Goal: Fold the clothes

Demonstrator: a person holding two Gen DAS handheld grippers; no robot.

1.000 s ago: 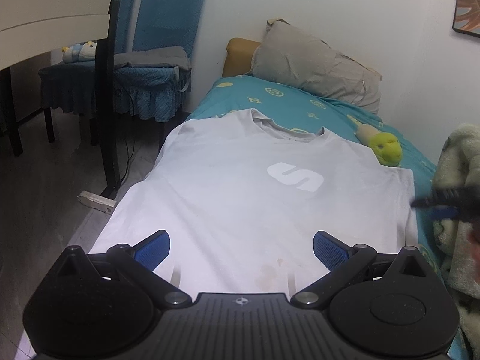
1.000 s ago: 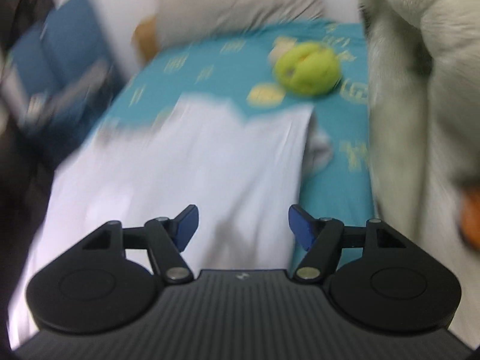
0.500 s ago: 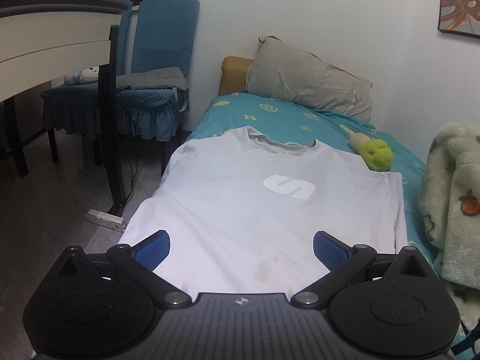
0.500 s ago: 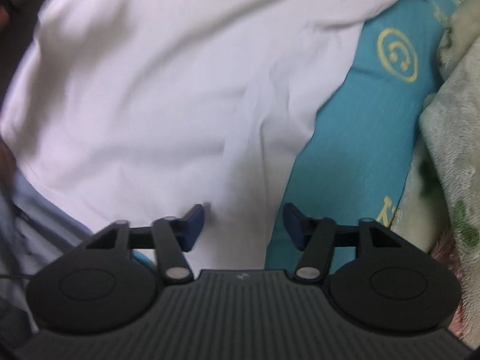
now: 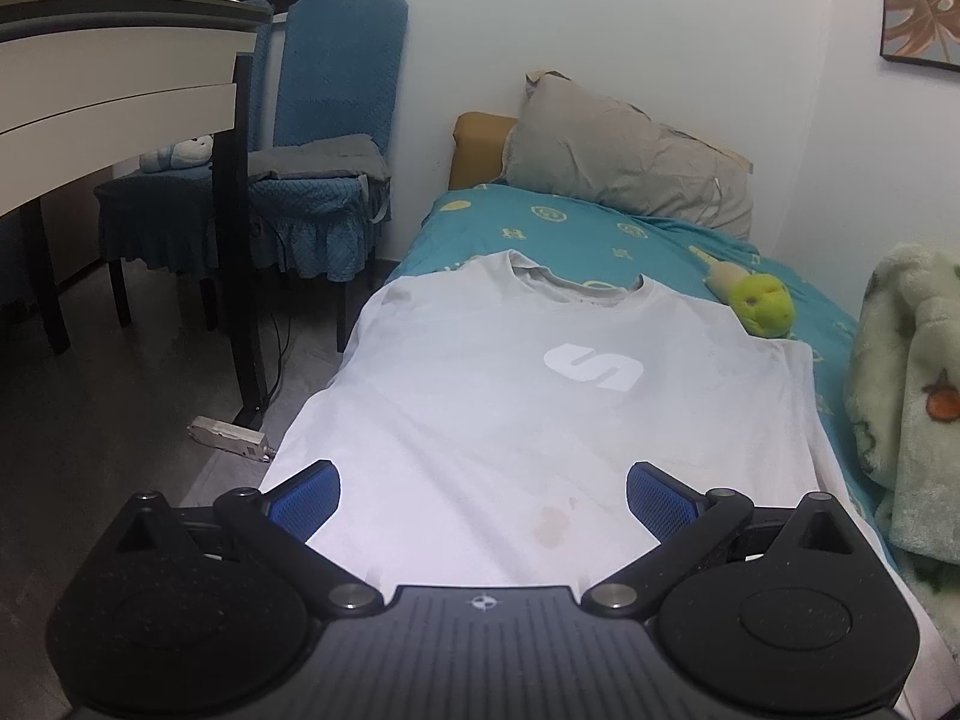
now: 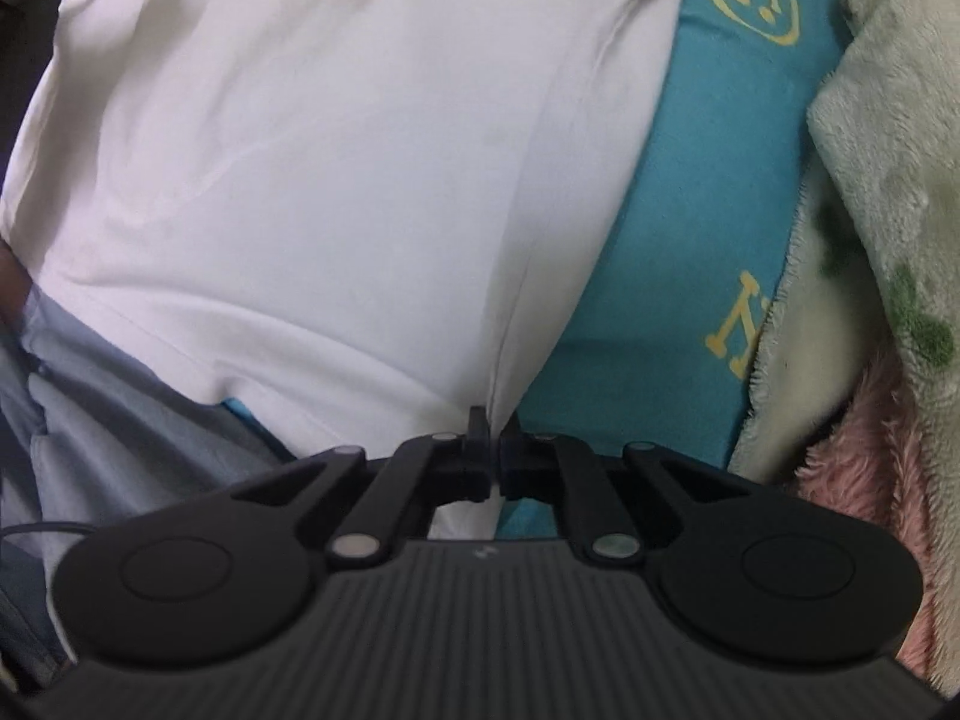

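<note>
A white T-shirt point(image 5: 528, 396) with a pale S logo lies spread flat, front up, on a teal bed sheet point(image 5: 576, 225). My left gripper point(image 5: 483, 495) hovers above the shirt's lower hem, its blue pads wide apart and nothing between them. In the right wrist view the same T-shirt point(image 6: 312, 168) fills the frame from above. My right gripper point(image 6: 494, 423) points straight down at the shirt's right side edge near the hem, and its jaws have come together on a raised pinch of the white fabric.
A green fleece blanket point(image 5: 906, 396) is heaped along the bed's right side, with pink fleece point(image 6: 864, 432) under it. A yellow-green plush toy point(image 5: 759, 300) and a grey pillow point(image 5: 624, 165) lie beyond the collar. Blue chairs point(image 5: 324, 168) and a desk point(image 5: 108, 102) stand left. Light blue trousers point(image 6: 90, 414) show at the bed's near edge.
My right gripper tipped from looking along the bed to pointing down at the shirt's right edge, and its jaws went from wide apart to shut on the fabric. The left gripper drew back slightly, still open.
</note>
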